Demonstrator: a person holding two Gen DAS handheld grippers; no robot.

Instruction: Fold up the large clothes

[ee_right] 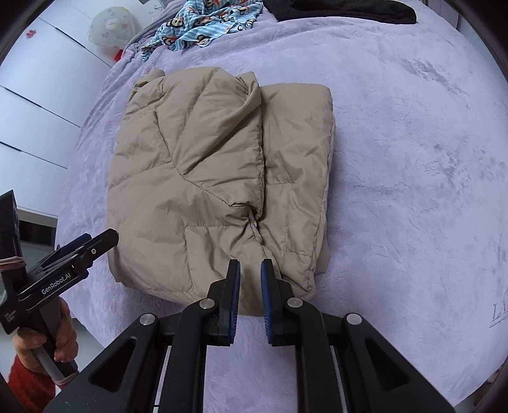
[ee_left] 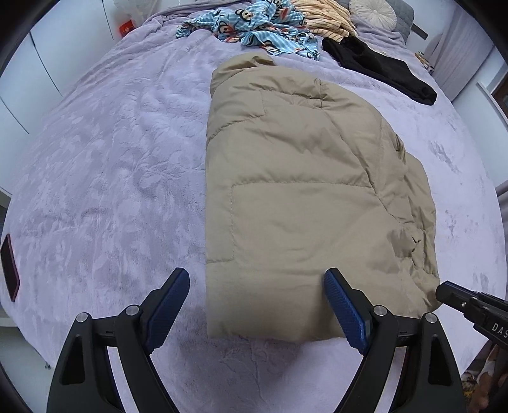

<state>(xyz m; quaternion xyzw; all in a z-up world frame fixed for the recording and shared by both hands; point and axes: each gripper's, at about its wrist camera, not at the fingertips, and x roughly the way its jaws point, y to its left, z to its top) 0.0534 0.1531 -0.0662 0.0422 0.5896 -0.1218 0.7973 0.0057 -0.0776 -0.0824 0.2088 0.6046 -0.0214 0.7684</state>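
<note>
A beige puffer jacket [ee_left: 301, 197] lies folded lengthwise on the lilac bed cover [ee_left: 111, 178]. My left gripper [ee_left: 255, 279] is open wide at the jacket's near left corner, empty, its right pad over the hem. The jacket also shows in the right wrist view [ee_right: 216, 178], with a sleeve folded over its middle. My right gripper [ee_right: 250, 265] stands at the jacket's near hem with the jaws a narrow gap apart and nothing between them. The left gripper [ee_right: 92, 243] shows at that view's left edge, and the right gripper's tip [ee_left: 451, 294] at the left wrist view's right edge.
A blue monkey-print garment [ee_left: 254, 28], a striped yellow garment [ee_left: 324, 19] and a black garment [ee_left: 381, 66] lie at the bed's far end. A round pillow [ee_left: 374, 12] sits behind them. A dark phone [ee_left: 9, 267] lies at the bed's left edge. White cupboards [ee_right: 38, 104] stand to the left.
</note>
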